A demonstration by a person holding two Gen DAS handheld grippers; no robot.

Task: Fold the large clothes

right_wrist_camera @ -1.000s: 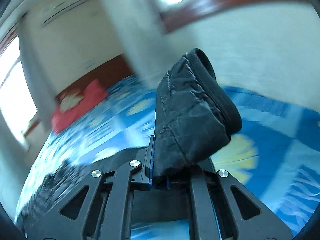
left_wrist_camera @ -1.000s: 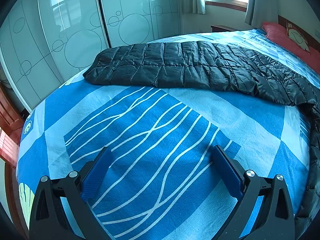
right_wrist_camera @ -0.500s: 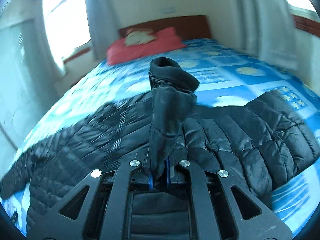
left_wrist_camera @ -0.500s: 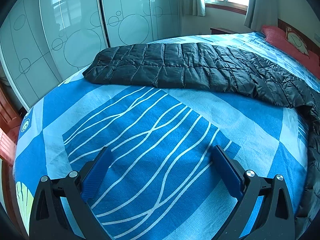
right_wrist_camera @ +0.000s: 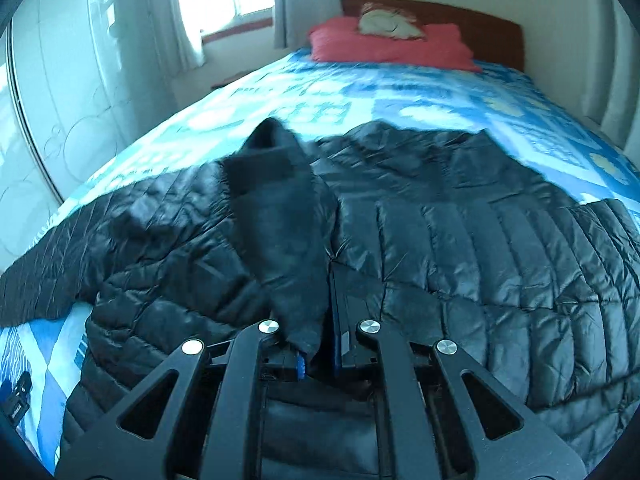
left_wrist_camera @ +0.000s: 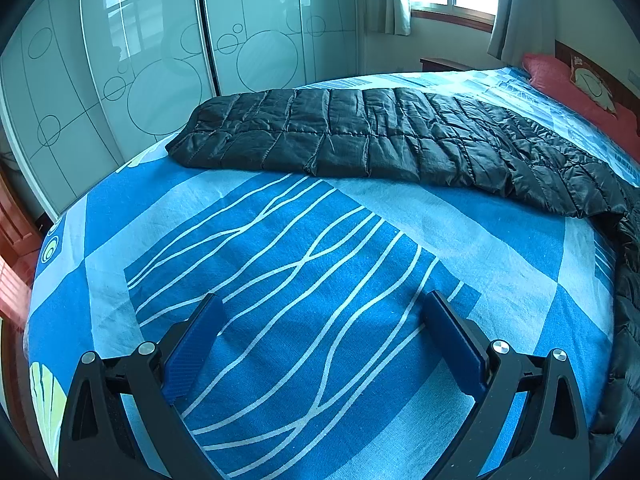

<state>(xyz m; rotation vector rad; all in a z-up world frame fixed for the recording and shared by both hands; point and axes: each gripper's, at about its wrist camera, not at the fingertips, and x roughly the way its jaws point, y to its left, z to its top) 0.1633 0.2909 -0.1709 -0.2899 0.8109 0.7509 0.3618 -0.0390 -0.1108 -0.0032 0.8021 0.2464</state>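
one black puffer jacket (right_wrist_camera: 460, 248) spread across bed (left_wrist_camera: 320, 280), below red pillow (right_wrist_camera: 384, 46) | right gripper (right_wrist_camera: 320, 344) jaws pinching jacket cuff (right_wrist_camera: 280, 184), raised over jacket body | left gripper (left_wrist_camera: 320, 344) jaws spread, empty, above bare sheet near jacket sleeve (left_wrist_camera: 340, 136)

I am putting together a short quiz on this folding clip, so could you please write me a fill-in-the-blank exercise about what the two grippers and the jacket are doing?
1. The right gripper is shut on the jacket's ____.
2. The left gripper hangs over the bedsheet with its jaws ____.
3. The quilted jacket is ____ in colour.
4. The pillow at the headboard is ____.

Missing words: sleeve; open; black; red
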